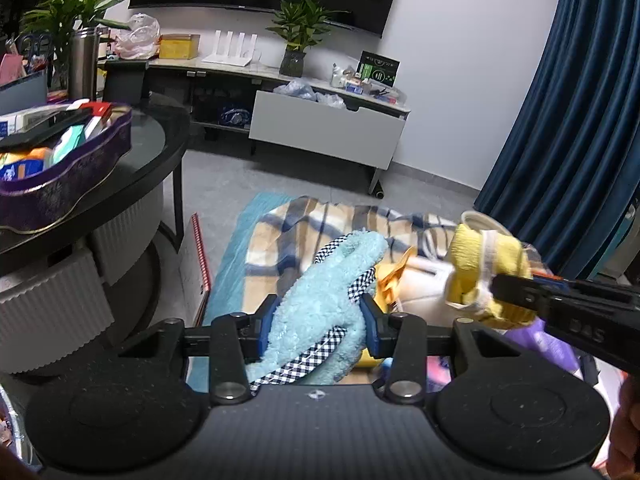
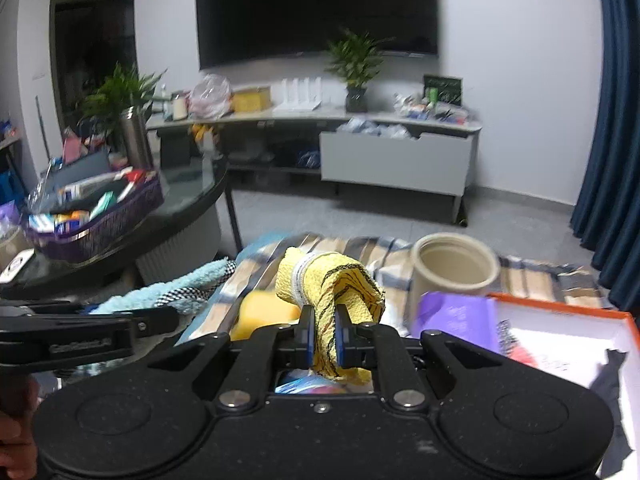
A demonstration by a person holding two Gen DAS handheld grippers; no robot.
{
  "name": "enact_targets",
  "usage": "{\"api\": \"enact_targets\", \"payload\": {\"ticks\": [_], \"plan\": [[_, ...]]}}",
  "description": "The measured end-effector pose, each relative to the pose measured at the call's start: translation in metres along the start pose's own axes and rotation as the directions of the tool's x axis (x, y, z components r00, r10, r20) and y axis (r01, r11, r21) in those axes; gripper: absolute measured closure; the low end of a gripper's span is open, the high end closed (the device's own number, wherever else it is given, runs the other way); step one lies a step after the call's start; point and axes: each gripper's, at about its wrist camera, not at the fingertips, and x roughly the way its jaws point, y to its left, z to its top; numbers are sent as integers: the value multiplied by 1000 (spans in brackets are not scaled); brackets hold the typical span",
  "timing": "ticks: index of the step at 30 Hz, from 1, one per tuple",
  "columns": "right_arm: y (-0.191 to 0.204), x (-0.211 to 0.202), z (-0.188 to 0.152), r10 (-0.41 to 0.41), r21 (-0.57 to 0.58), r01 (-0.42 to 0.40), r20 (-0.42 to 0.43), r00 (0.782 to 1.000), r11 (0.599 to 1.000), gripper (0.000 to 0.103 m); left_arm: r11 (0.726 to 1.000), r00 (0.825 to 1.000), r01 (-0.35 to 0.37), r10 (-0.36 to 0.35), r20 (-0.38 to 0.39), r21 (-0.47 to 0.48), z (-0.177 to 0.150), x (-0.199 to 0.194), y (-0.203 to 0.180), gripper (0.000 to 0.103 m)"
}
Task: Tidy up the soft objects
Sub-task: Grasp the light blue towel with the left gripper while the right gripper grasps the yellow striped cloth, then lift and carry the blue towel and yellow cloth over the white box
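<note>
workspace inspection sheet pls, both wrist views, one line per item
surface: plaid blanket spread low, bearing the pile
job's things: fluffy blue cloth and yellow cloth, each lifted in a gripper
clutter: beige pot, purple pack, orange-rimmed box
grippers: left gripper shut on the blue cloth; right gripper shut on the yellow cloth
cables: nothing seen
surroundings: round glass table with purple tin, TV, blue curtain

**Cloth, fleece and matt plastic**

The light-blue mitt (image 1: 320,280) is fluffy fleece with gingham cloth trim. The yellow cloth (image 2: 336,280) looks ribbed and soft. The plaid blanket (image 1: 280,232) is woven fabric. The beige jar (image 2: 456,264) looks smooth and matt.
</note>
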Motion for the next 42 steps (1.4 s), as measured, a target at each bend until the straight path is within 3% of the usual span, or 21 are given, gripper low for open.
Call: {"api": "enact_targets", "payload": {"ticks": [14, 25, 42], "plan": [[-29, -33, 3, -60, 33, 58, 51, 997, 998, 91, 999, 1000, 11, -12, 14, 42, 16, 5, -45, 60], [-34, -37, 1, -64, 46, 61, 62, 996, 997, 91, 998, 1000, -14, 13, 10, 60, 17, 4, -55, 60], [-52, -50, -1, -100, 72, 94, 80, 992, 993, 91, 996, 1000, 9, -10, 6, 90, 18, 5, -71, 60]]}}
